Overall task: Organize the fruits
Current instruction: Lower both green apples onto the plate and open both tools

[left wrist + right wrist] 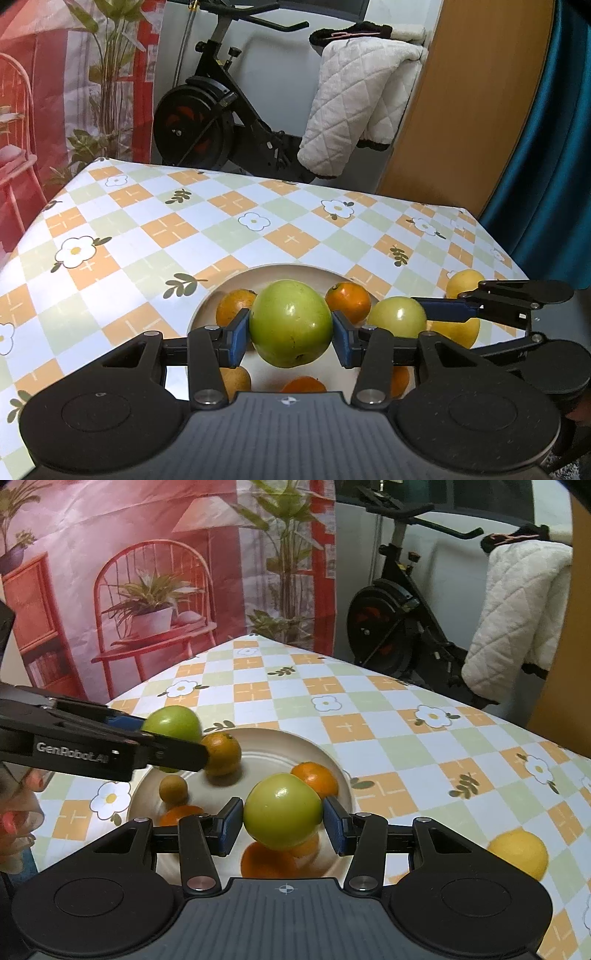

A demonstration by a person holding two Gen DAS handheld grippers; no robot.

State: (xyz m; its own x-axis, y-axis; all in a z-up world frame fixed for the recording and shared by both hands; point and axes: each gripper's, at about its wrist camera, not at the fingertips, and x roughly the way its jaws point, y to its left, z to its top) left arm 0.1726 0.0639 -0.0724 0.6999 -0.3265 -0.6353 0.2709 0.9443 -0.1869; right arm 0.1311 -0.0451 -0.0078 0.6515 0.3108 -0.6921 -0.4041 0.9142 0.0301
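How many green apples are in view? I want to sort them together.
2: one green apple clamped in the left gripper over the plate, another in the right gripper.

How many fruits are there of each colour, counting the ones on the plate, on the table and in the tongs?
Green apples: 2
Oranges: 4
Yellow fruit: 2
Small brown fruit: 1
Total: 9, as far as shows; more may be hidden under the tongs.
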